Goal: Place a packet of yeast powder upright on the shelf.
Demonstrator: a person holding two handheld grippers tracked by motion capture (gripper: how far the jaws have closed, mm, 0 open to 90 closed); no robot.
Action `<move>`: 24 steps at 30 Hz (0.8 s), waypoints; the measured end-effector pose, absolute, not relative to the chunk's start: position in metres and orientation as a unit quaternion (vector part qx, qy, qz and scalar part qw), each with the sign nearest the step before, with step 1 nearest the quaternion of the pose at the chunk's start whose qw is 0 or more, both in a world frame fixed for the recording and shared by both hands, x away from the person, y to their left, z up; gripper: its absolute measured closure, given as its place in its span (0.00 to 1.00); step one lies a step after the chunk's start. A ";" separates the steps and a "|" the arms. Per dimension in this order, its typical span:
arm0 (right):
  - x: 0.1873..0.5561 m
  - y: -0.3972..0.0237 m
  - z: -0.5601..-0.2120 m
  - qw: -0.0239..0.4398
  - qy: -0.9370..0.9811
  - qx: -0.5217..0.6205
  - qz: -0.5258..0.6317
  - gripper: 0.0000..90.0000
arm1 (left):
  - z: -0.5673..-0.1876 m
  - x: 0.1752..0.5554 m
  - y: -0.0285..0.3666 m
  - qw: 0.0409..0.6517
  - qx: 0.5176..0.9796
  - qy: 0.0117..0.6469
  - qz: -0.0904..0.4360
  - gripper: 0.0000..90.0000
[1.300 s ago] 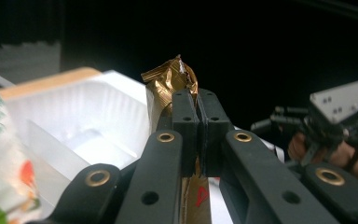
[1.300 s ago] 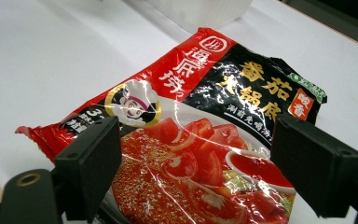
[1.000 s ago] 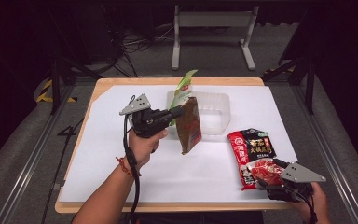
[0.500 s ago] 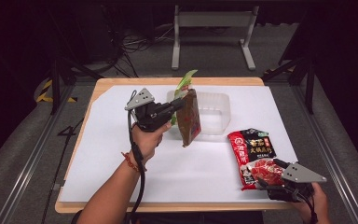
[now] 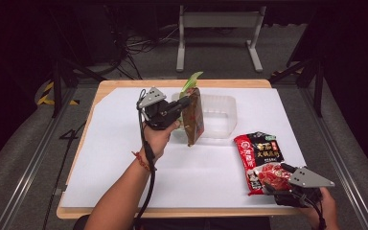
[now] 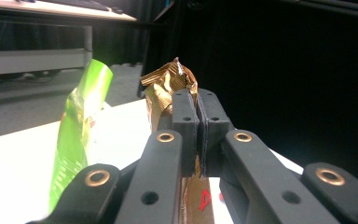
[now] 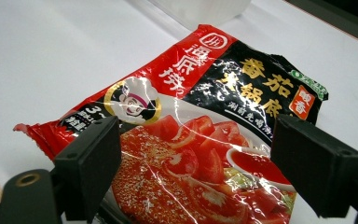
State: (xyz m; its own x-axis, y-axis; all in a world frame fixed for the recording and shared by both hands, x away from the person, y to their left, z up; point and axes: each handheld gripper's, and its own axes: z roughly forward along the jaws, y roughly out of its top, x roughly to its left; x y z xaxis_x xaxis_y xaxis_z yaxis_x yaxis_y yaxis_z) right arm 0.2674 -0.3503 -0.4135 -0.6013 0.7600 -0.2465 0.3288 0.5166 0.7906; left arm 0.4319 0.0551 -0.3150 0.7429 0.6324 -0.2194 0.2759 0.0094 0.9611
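Observation:
My left gripper point(image 5: 188, 102) is shut on the top edge of a brown-gold snack packet point(image 5: 194, 120), which hangs upright above the near left rim of a clear plastic tub point(image 5: 223, 108). In the left gripper view the jaws pinch the packet's crinkled gold top point(image 6: 168, 84). A green packet point(image 5: 191, 80) stands in the tub just behind it, also green packet point(image 6: 81, 126). A red and black sauce packet point(image 5: 261, 158) lies flat at the front right. My right gripper point(image 5: 280, 172) stands open over its near end, jaws spread either side of the red packet point(image 7: 200, 135).
A white sheet point(image 5: 115, 158) covers the wooden table point(image 5: 124, 85). A metal stand point(image 5: 215, 28) and cables lie on the dark floor behind. The person's forearms come in from the bottom edge.
My left gripper has carried the brown-gold packet a little farther away and to the right, closer over the tub. The right gripper and red packet have not moved.

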 end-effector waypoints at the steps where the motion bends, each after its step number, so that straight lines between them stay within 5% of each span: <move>1: 0.267 -0.351 -0.413 0.297 0.818 0.334 0.362 0.19 | -0.314 0.433 0.053 0.622 0.693 0.331 0.153 0.98; 24: 0.267 -0.350 -0.414 0.297 0.819 0.333 0.361 0.19 | -0.304 0.433 0.049 0.609 0.693 0.341 0.179 0.98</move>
